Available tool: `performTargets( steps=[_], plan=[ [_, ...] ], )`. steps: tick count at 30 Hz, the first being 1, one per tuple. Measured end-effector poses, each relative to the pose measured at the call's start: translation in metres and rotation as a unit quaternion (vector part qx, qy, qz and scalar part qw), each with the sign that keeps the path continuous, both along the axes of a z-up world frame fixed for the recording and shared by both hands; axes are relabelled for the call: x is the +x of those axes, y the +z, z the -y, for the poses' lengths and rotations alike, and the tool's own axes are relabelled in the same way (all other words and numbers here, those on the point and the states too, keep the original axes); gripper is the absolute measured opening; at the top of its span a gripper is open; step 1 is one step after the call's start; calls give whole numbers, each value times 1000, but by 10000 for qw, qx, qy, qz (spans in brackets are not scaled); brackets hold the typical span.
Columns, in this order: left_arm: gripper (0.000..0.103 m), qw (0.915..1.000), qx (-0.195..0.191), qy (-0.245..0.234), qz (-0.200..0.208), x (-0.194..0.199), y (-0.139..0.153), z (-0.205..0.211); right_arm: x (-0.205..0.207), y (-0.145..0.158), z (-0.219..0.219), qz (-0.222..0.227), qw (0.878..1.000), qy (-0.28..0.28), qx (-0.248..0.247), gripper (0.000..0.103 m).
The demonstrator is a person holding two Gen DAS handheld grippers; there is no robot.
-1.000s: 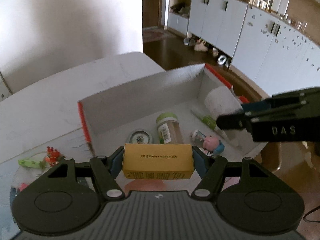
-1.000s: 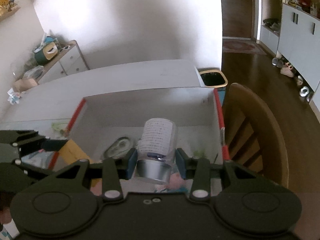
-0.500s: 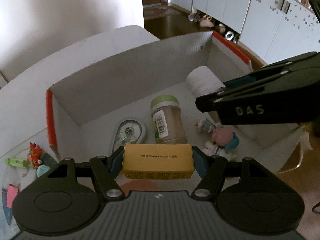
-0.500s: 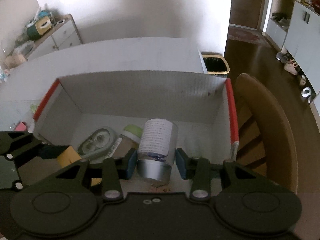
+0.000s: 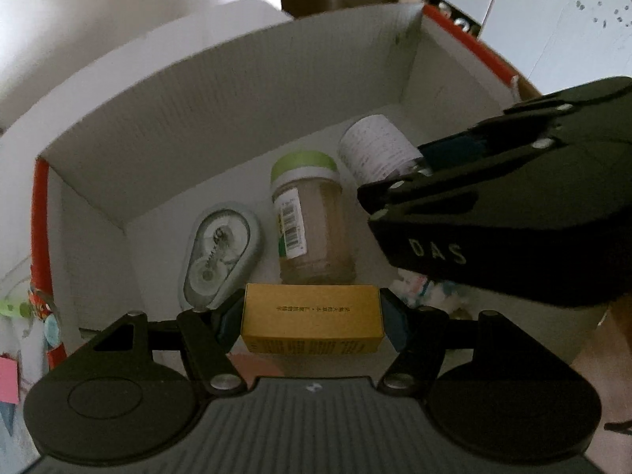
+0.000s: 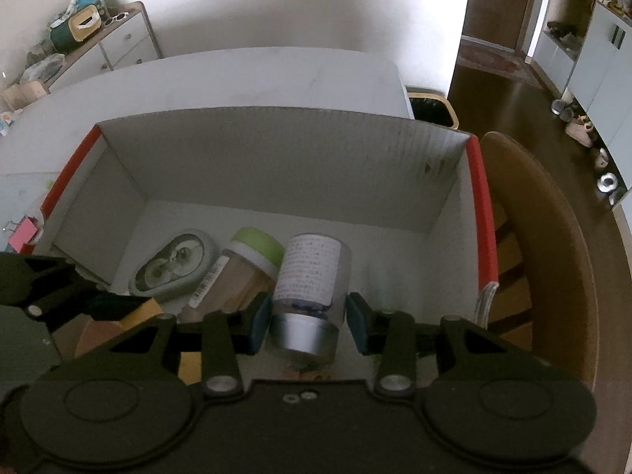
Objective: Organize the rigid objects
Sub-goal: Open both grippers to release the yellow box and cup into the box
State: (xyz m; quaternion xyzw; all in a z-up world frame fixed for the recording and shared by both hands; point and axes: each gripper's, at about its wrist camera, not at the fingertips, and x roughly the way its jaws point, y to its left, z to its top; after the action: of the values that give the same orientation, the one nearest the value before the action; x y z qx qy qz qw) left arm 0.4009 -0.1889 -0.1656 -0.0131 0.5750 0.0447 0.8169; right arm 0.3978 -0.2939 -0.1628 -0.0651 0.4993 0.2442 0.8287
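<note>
My left gripper (image 5: 312, 318) is shut on a yellow carton (image 5: 312, 316) and holds it low inside the white cardboard box (image 5: 221, 91), just in front of a green-lidded jar (image 5: 310, 217) that lies on the box floor. My right gripper (image 6: 310, 318) is around a white labelled bottle with a silver cap (image 6: 310, 280); small gaps show between its pads and the bottle. The bottle is low in the box (image 6: 276, 158), beside the jar (image 6: 247, 268). The right gripper also shows in the left wrist view (image 5: 474, 205).
A grey correction-tape dispenser (image 5: 219, 252) lies left of the jar; it shows in the right wrist view too (image 6: 173, 264). A small pink and blue toy (image 5: 426, 288) lies under the right gripper. A wooden chair (image 6: 553, 260) stands right of the box. Small toys (image 5: 35, 304) lie outside its left wall.
Both grippers have moved forward and down into the box with their objects. The right gripper's pads have drawn slightly apart from the bottle.
</note>
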Motion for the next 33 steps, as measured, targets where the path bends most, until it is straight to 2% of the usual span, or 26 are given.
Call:
performTargets(
  steps=[7,16,24,33],
  plan=[
    [70,9993,-34,137,-348,4,-4,-5,2,1,5,-80,10000,30,45,42],
    [70,9992,-104,208,-327,-5,0,-8,-5,8,7,-114,9998,63,168,54],
    [70,9989,-239,398,3,-24,12,-13,-17,24,14,-22,9991,32,425,65],
    [70,9970,-223,393,622,-43,47,0,-34,50,26,181,9967,-81,793,74]
  ],
)
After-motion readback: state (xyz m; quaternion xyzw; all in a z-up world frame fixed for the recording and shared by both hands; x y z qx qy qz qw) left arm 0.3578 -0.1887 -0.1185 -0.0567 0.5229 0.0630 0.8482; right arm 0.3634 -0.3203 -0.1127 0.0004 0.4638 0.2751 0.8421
